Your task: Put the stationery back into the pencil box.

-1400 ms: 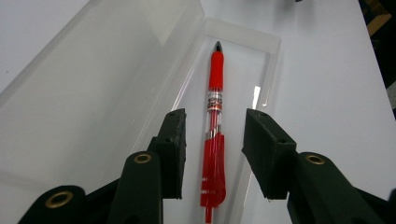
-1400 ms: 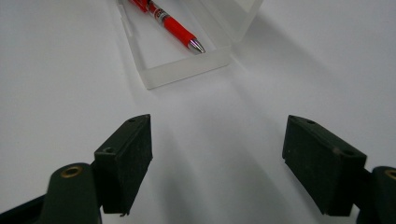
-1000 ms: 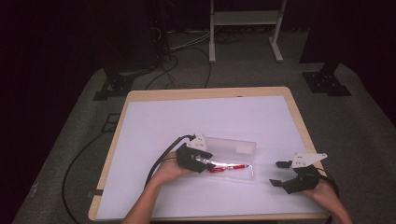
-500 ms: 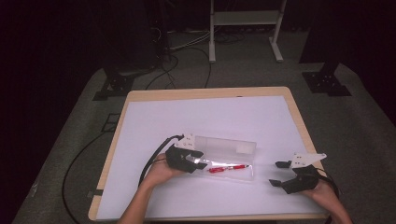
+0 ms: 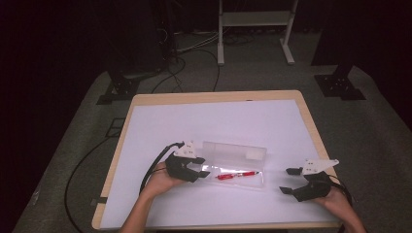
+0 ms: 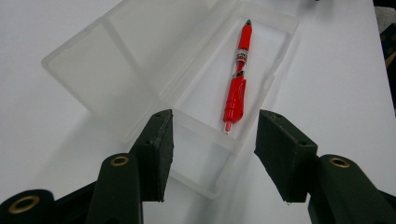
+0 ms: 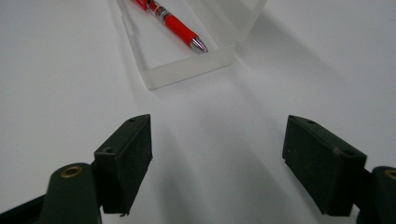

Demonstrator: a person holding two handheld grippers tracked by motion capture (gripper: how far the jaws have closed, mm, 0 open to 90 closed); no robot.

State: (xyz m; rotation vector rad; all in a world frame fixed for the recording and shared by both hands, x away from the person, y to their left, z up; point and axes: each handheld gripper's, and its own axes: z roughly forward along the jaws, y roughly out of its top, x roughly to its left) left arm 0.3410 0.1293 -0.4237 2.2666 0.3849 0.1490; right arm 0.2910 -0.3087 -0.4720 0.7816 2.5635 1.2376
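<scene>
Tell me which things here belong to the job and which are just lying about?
In use:
- red pen
- clear plastic case, lid open
- left gripper, open at the case's end
- right gripper, open

Lying about:
- floor cables
- white metal stand

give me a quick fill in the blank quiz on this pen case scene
1. The pen lying in the clear case is ____ in colour.
2. The lid of the case stands ____.
3. The case rests on a ____ table surface.
4. The left gripper has nothing between its fingers, and the right gripper is ____ too.

Missing words: red; open; white; open
</scene>
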